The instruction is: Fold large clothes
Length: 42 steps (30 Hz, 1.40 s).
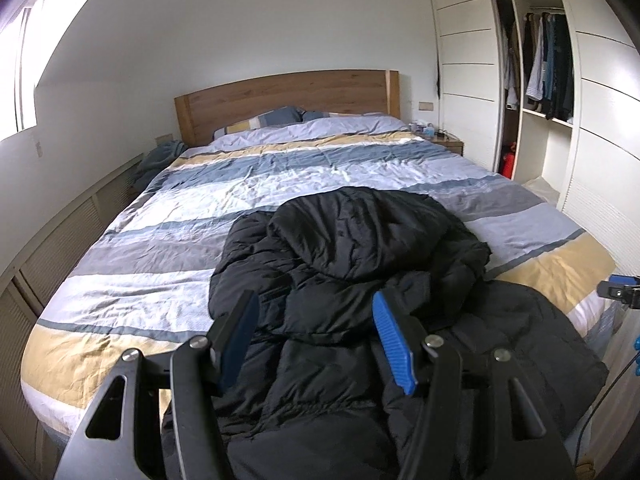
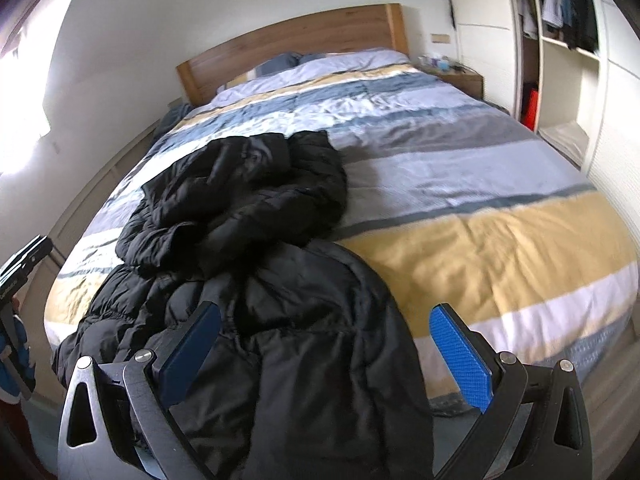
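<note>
A large black puffer jacket [image 1: 352, 280] lies crumpled on the striped bedspread [image 1: 160, 240] near the foot of the bed, its hem hanging over the near edge. It also shows in the right wrist view [image 2: 260, 248]. My left gripper [image 1: 316, 320] is open and empty, held just above the jacket's lower part. My right gripper [image 2: 326, 330] is open and empty above the jacket's right lower edge. The right gripper's tip also shows at the right edge of the left wrist view [image 1: 618, 288], and the left gripper shows at the left edge of the right wrist view [image 2: 22, 264].
A wooden headboard [image 1: 288, 96] and pillows [image 1: 264, 120] stand at the far end. A nightstand [image 1: 444, 140] with small items sits to the right. An open wardrobe [image 1: 540, 72] with hanging clothes is at the right. Low louvred cabinets [image 1: 60, 240] line the left wall.
</note>
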Motion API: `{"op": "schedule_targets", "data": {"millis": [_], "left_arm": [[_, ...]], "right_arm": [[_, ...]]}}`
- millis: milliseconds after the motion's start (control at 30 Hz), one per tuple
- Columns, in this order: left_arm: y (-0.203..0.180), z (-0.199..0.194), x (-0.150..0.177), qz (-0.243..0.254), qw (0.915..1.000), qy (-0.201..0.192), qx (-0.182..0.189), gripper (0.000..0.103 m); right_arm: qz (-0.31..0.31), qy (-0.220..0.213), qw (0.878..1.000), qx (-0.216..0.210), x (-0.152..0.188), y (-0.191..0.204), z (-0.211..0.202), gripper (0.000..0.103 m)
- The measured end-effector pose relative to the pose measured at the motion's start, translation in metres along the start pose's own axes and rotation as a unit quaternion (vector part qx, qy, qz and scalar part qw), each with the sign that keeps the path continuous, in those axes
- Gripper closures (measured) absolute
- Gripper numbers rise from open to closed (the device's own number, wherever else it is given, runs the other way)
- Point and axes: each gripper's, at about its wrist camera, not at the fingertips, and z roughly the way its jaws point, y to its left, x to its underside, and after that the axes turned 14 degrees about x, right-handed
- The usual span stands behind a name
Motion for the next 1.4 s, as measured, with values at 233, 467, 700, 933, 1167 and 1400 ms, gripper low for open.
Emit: {"op": "schedule_targets", "data": {"millis": [233,467,700,933,1167,1400], "left_arm": [[0.018,0.005,0.006,-0.012,0.9997,0.011,-0.017,0.045],[0.028,0.016,0.008,-0.019,0.9992,0.022,-0.026,0.045],[0.042,0.032,0.015,-0.033,0.9981,0.044,-0.029,0.045],[0.075,0.042,0.031,-0.071,0.9942,0.072,-0.037,0.045],[0.114,0.034,0.045,-0.111,0.9889,0.084,-0.053,0.045],[0.167,0.000,0.074,-0.166,0.9798,0.090,-0.066,0.045]], "right_arm": [[0.016,0.013,1.000,0.010,0.006,-0.015,0.008,0.001],[0.029,0.024,0.999,0.015,0.007,-0.029,0.017,0.001],[0.031,0.043,0.999,0.011,0.013,-0.032,0.031,0.001],[0.028,0.067,0.997,0.001,0.022,-0.035,0.045,0.001],[0.027,0.100,0.995,-0.013,0.038,-0.042,0.058,0.001],[0.048,0.133,0.989,-0.036,0.056,-0.051,0.072,0.001]]}}
